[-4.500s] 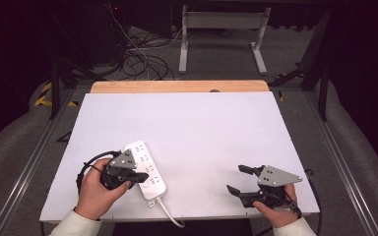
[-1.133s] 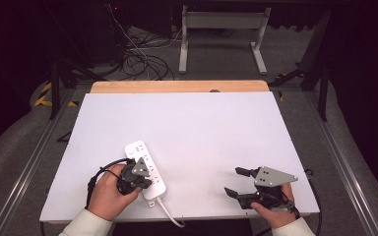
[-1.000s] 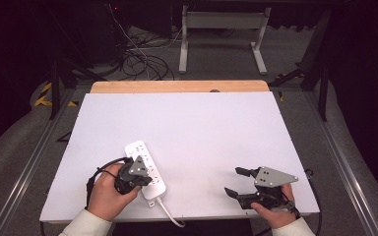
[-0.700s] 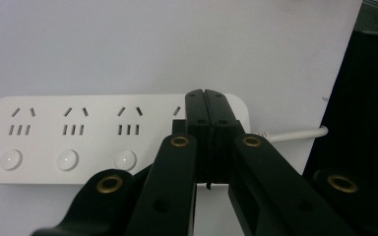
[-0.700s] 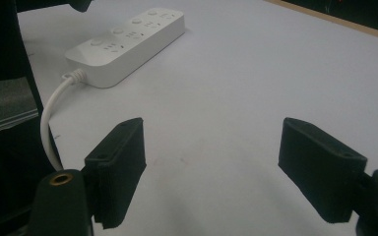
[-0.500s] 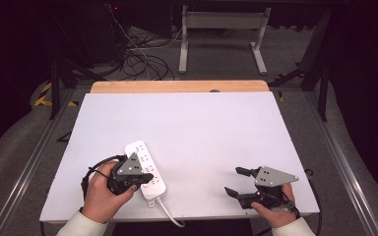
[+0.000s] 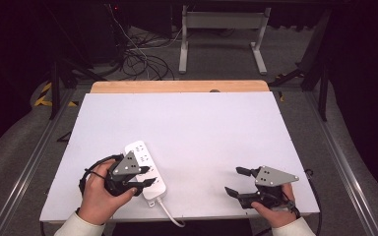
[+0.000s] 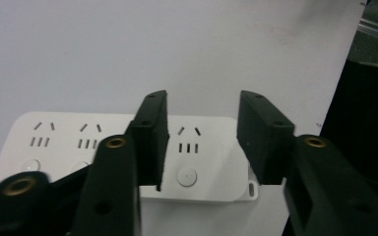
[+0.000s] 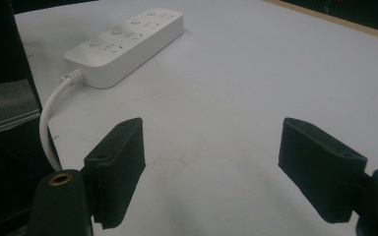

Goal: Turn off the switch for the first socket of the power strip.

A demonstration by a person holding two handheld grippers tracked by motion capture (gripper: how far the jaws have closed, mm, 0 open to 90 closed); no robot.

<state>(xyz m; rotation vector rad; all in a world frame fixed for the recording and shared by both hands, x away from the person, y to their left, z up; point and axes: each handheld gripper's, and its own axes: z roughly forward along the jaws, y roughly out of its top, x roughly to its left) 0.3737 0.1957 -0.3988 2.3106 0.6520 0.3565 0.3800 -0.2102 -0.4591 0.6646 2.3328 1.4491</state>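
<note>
Item 1, left hand-held gripper (image 7: 145, 178). Held at the near left of the table (image 7: 216, 118), directly over the cord end of the power strip (image 7: 145, 167). Its jaws have just been opening and now stand partly apart. In the left gripper view the last socket and its round switch button (image 8: 186, 176) are seen in the gap between them, and no pad is seen pressing on the casing, so nothing is held.

Item 2, power strip. White, multi-socket, each socket with its own button; laid flat near the front left edge of the table, running diagonally away from the person. The white cord (image 7: 170, 214) leaves its near end and drops over the table edge.

Item 3, right hand-held gripper (image 7: 236, 182). Rested at the near right, well apart from the power strip, jaws spread wide and empty over bare table in its own view.

Handling note, judged from the layout. A button press or a regrip at the cord end appears to be in hand. For a press, one jaw tip is best centred squarely over the round button and lowered straight down, so the light casing is not skated sideways. For a grip, the jaws should be set across the short width of the casing, clear of the cord. The right gripper may be brought across to steady the far end.
</note>
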